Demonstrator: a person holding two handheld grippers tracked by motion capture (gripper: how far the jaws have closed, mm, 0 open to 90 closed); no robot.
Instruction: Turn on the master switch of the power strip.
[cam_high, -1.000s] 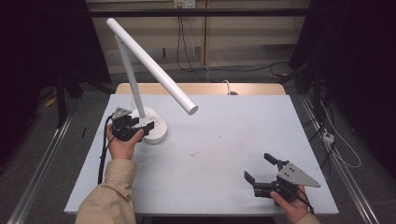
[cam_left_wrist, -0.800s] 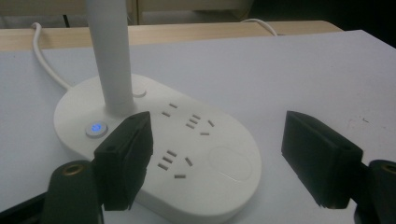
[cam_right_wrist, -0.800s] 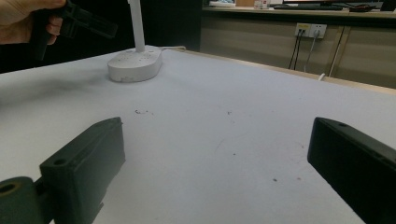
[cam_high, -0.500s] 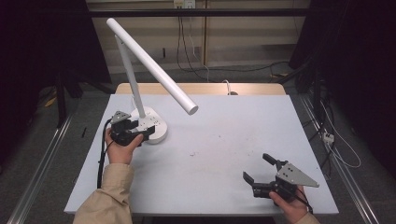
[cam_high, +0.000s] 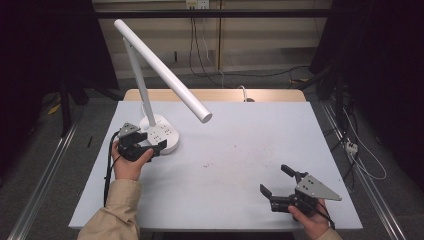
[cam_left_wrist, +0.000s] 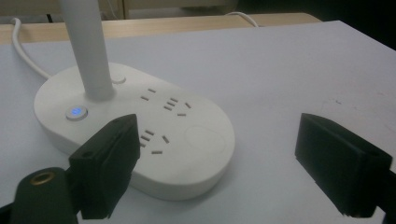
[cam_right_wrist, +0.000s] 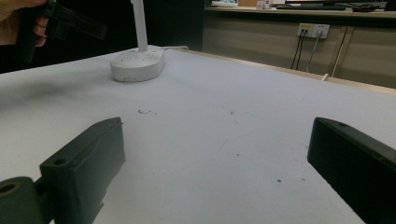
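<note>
A white desk lamp stands at the table's left, its oval base (cam_high: 161, 134) carrying several sockets and its long tube head (cam_high: 165, 70) slanting down to the right. In the left gripper view the base (cam_left_wrist: 135, 126) shows a lit blue button (cam_left_wrist: 76, 112) beside the stem. My left gripper (cam_high: 152, 146) hovers open just at the base's near side, one jaw over its edge, nothing held. My right gripper (cam_high: 276, 179) is open and empty low over the table's near right. In the right gripper view the lamp base (cam_right_wrist: 138, 61) sits far off beside the other hand's gripper (cam_right_wrist: 70, 21).
The white table (cam_high: 240, 150) has a few dark specks near its middle. A white cord (cam_left_wrist: 25, 51) runs from the lamp base toward the far edge. A wooden bench (cam_high: 220, 95) adjoins the far side. Cables and a power strip (cam_high: 350, 146) lie on the floor at right.
My left gripper has crept a little closer to the lamp base. The right gripper has shifted slightly along the near edge. Both stay open.
</note>
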